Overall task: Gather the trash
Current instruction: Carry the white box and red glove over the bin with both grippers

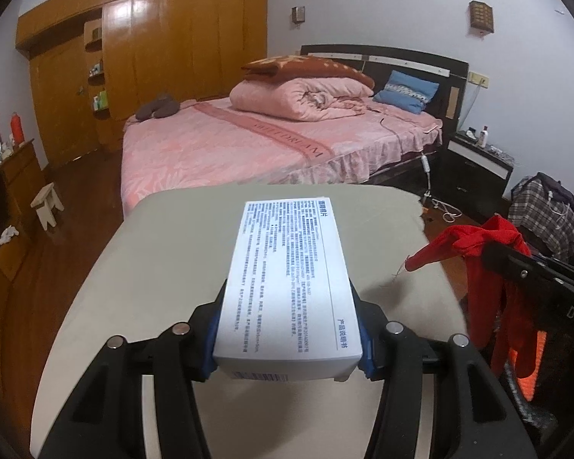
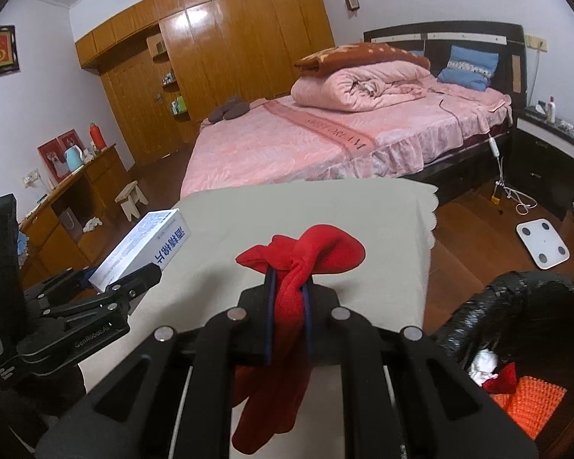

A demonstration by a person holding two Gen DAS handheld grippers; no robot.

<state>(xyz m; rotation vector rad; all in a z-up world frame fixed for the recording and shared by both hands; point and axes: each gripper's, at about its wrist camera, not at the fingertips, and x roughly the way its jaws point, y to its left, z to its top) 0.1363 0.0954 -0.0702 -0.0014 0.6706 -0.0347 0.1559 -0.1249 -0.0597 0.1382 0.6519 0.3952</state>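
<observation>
My left gripper [image 1: 289, 338] is shut on a white cardboard box [image 1: 291, 279] with printed text, held above the beige-covered table [image 1: 153, 267]. The box also shows in the right wrist view [image 2: 141, 246], with the left gripper [image 2: 130, 281] at the table's left side. My right gripper [image 2: 289, 294] is shut on a red cloth [image 2: 306, 256] that hangs down between its jaws, over the table [image 2: 363, 229]. The red cloth also shows in the left wrist view [image 1: 486, 252], at the table's right edge. A black trash bag [image 2: 516, 306] stands open at the lower right, with white, red and orange items inside.
A bed with pink covers [image 1: 248, 141] stands behind the table. A wooden wardrobe [image 1: 172, 49] lines the back wall. A low wooden cabinet [image 2: 76, 199] and a small stool [image 2: 132, 201] are at left. A white scale [image 2: 541, 243] lies on the floor at right, near a dark nightstand [image 2: 547, 164].
</observation>
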